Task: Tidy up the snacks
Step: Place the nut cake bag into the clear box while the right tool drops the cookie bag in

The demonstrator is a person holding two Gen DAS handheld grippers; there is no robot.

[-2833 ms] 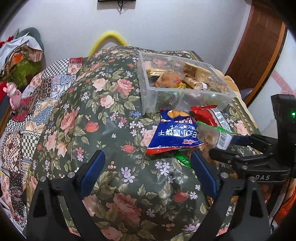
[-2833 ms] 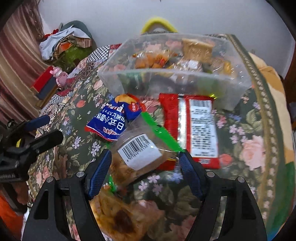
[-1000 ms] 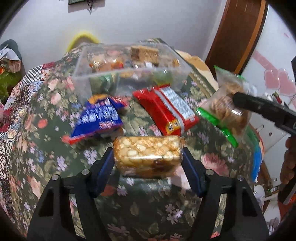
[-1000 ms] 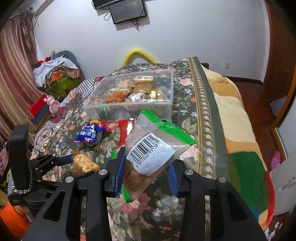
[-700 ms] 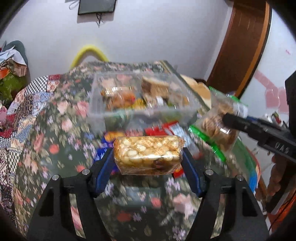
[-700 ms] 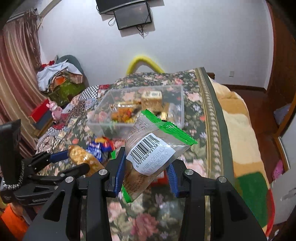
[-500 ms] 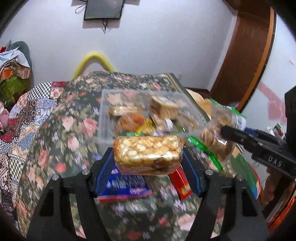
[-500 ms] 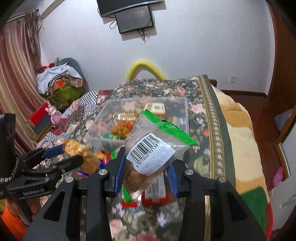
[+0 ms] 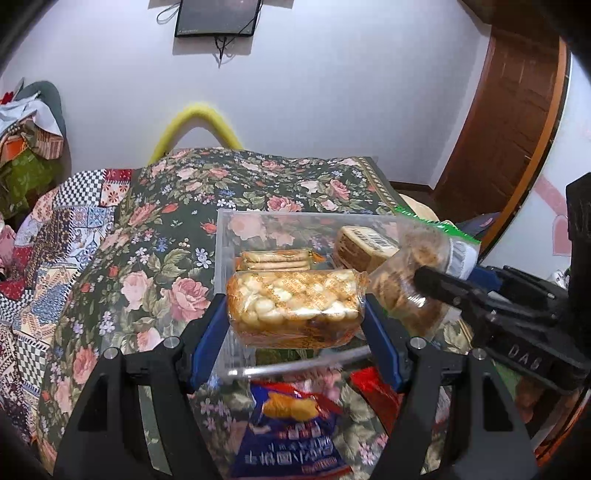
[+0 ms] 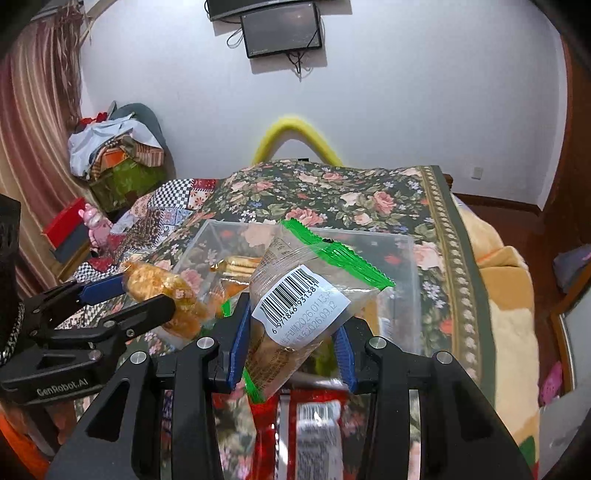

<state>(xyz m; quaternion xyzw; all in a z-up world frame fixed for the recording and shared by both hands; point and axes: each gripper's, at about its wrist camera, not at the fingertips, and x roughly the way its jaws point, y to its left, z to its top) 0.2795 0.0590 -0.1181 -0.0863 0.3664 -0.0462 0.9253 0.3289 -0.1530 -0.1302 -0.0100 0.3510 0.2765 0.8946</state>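
- Two packets aloft at once, both mid-carry toward the clear plastic bin on the floral bedspread.
- Left gripper clamped on a clear packet of pale puffed snacks, held level just above the bin's near wall.
- Right gripper clamped on a green-edged clear packet with a barcode label, tilted, also above the near side of the bin; same gripper visible from the left wrist view at.
- Step in hand, by judgement: transport to the bin, release not yet done.
- Next move likely calls for carrying each packet past the near wall, lowering over a free patch of bin floor, then opening the jaws, one after the other or well apart to avoid a knock between grippers.
- Already in the bin: a stack of crackers in a clear wrapper and a brown block-shaped packet; far half of the bin looks bare, though glare on the plastic makes that uncertain.
- Left on the bed before the bin: a blue snack bag and a red packet.
- Possible snags: two packets close together over the bin, near wall just below both, soft bedspread giving the bin an unsteady seat.
- Farther off: wall screen, yellow curved bar behind the bed, pile of clothes at the left.
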